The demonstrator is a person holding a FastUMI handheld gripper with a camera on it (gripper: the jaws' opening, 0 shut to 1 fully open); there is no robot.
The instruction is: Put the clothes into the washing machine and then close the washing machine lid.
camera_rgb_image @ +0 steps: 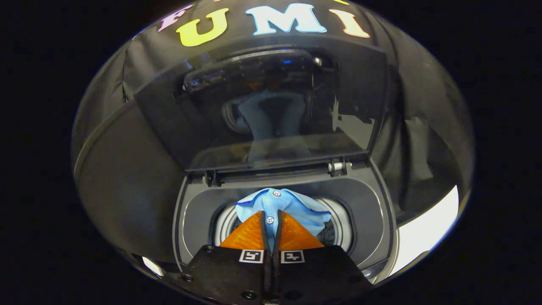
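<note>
Hand-held gripper (271, 220) pinches one blue shirt (284, 206) over one washing machine (368, 203), lid (271, 106) up.

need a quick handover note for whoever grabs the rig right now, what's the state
Gripper: shut on the blue shirt, both fingers pinching its buttoned front.
Shirt hangs over the drum opening of the washing machine, not yet let go.
Lid stands open, raised behind the opening.
Done: shirt picked up and brought over the drum.
Left: lower and release the shirt into the drum, then close the lid.
</note>
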